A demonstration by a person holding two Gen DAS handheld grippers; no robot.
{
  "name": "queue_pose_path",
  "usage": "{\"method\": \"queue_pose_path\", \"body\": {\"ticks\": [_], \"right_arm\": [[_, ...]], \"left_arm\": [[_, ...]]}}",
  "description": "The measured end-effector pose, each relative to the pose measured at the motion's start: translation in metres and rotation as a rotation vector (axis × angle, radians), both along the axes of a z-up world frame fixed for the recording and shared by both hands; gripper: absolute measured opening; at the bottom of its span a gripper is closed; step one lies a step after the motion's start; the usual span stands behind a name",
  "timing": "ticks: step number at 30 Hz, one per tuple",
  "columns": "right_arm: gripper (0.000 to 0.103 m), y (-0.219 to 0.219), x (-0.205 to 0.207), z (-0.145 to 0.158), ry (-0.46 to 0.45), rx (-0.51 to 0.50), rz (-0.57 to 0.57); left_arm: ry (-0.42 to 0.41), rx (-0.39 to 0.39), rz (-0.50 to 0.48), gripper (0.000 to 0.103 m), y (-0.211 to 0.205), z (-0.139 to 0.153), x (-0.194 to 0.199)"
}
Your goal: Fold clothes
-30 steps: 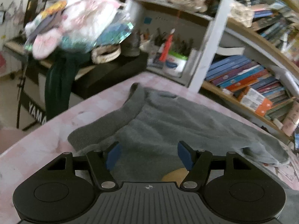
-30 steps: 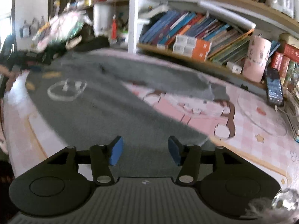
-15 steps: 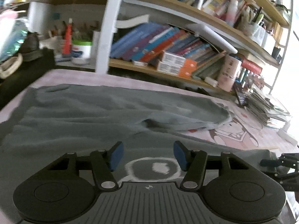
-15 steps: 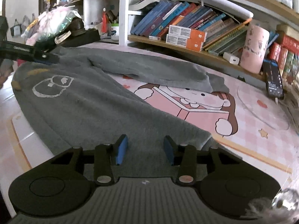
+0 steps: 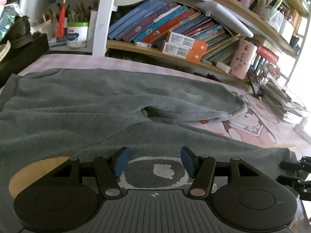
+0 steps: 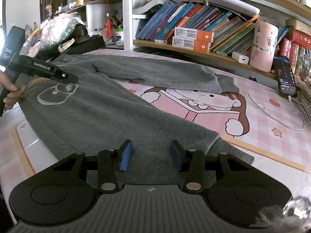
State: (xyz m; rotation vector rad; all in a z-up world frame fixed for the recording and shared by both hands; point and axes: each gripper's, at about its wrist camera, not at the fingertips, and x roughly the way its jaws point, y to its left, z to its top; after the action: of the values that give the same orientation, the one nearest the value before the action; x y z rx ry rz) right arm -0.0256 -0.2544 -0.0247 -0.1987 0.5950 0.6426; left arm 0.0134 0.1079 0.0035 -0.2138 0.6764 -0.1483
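My left gripper: open wide, low over the waist print.
My right gripper: open, low over a leg cuff.
Gray pants: spread flat on the tabletop, near its front edge.

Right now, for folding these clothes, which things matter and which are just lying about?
For the job:
grey sweatshirt, spread flat
left tongs, open above its printed patch
right tongs, open above its hem
pink mat underneath

Lying about:
books
orange boxes
pink cup
phone
white charger
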Motion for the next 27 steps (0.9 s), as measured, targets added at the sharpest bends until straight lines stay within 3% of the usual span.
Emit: {"method": "queue_pose_path", "body": {"ticks": [14, 20, 27], "right_arm": [[0.049, 0.000, -0.001, -0.001, -0.005, -0.008, -0.011], [0.056, 0.001, -0.001, -0.001, -0.012, -0.020, -0.027], [0.061, 0.002, -0.002, -0.001, -0.022, -0.030, -0.041]], "left_arm": [[-0.026, 0.055, 0.062, 0.069, 0.011, 0.000, -0.033], [-0.070, 0.104, 0.090, 0.079, 0.016, 0.003, -0.047], [-0.080, 0.094, 0.090, 0.089, 0.016, -0.005, -0.055]]}}
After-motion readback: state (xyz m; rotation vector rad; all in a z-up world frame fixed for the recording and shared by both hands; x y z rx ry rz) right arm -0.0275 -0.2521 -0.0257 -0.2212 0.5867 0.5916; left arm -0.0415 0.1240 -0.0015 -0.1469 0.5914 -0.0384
